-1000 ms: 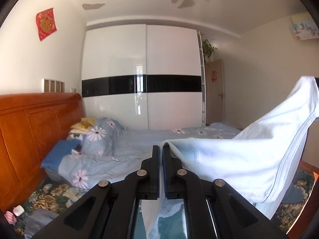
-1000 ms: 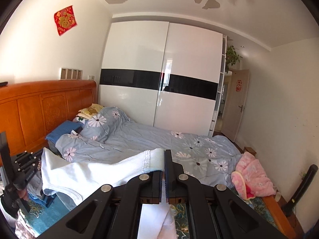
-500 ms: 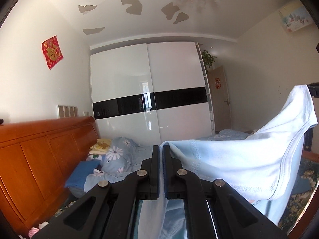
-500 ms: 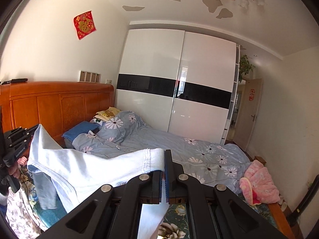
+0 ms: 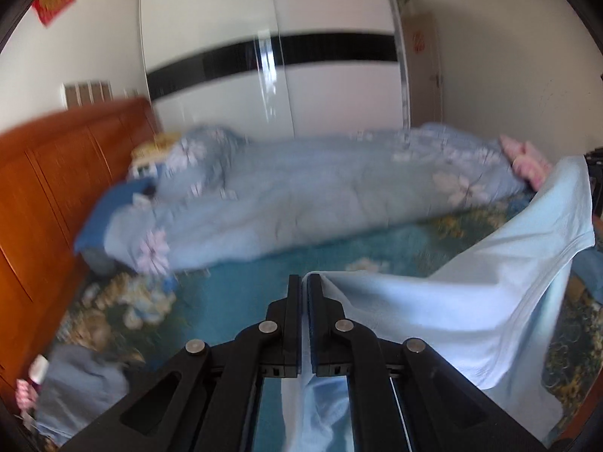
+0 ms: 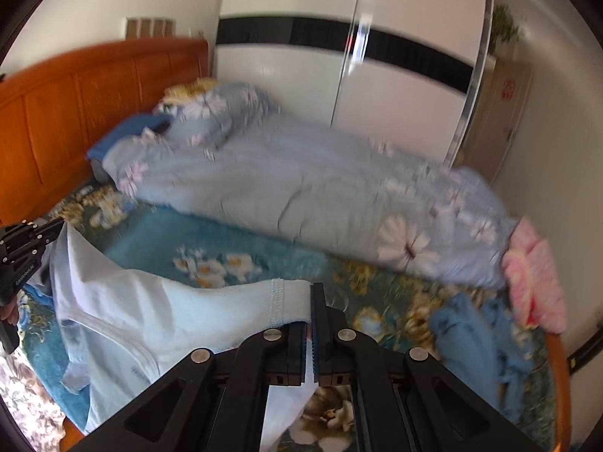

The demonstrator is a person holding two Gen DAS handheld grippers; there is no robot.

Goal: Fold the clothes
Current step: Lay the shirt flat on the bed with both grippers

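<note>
A pale blue T-shirt (image 5: 471, 309) hangs stretched in the air between my two grippers, above the bed. My left gripper (image 5: 304, 282) is shut on one corner of it; the cloth runs off to the right, up to the right gripper at the frame edge (image 5: 594, 173). In the right wrist view my right gripper (image 6: 311, 293) is shut on the shirt's (image 6: 150, 316) stitched hem. The cloth spreads left to the left gripper (image 6: 26, 248). The view is blurred by motion.
A teal floral bedsheet (image 6: 233, 241) lies below the shirt. A rolled light blue flowered quilt (image 6: 301, 188) runs along the far side. Pink cloth (image 6: 535, 282) and blue garments (image 6: 475, 335) lie at the right. An orange wooden headboard (image 6: 75, 94) stands at left.
Both grippers have tipped downward with the shirt still held: the views swung from ceiling and wardrobe to the bed surface. The shirt hangs lower, closer to the sheet.
</note>
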